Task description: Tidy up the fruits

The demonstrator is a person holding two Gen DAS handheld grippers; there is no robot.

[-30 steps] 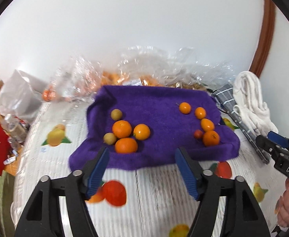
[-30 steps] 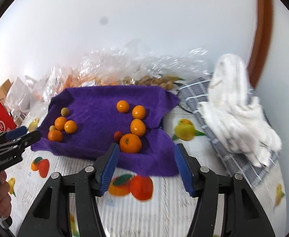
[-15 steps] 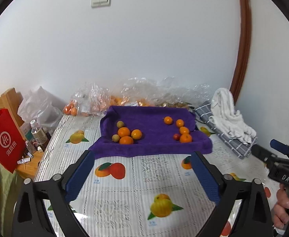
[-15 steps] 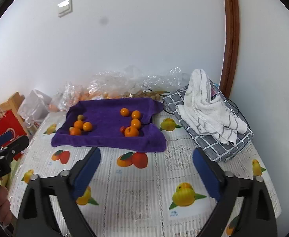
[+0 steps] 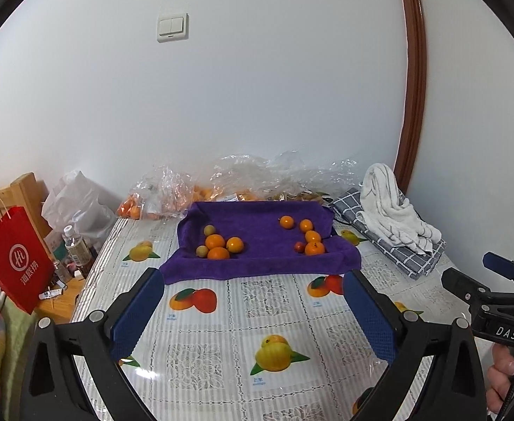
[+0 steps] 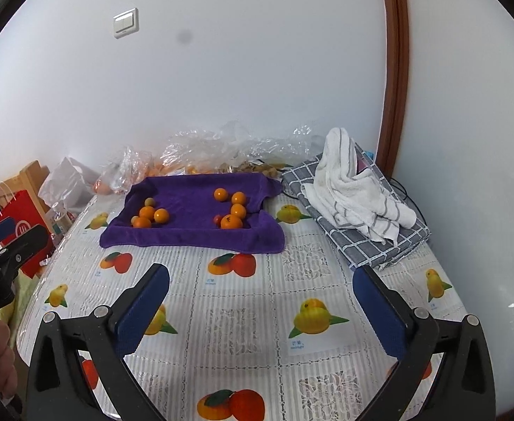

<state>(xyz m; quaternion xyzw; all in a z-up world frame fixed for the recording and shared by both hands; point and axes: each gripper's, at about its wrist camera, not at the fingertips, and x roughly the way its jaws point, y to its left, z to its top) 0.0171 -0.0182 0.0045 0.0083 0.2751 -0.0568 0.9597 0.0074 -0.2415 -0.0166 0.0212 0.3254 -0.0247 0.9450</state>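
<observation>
A purple towel lies at the back of the table with two groups of fruit on it. The left group has oranges and small yellowish fruits. The right group has oranges and one small red fruit. My left gripper is open and empty, well in front of the towel. My right gripper is open and empty, also well back from it. Each gripper shows at the edge of the other's view.
Clear plastic bags of fruit lie behind the towel by the wall. A white towel on a grey checked cloth lies at the right. A red paper bag and bottles stand off the table's left edge. The tablecloth has fruit prints.
Both grippers have pulled back and up from the purple towel and opened wider. The fruit has not moved.
</observation>
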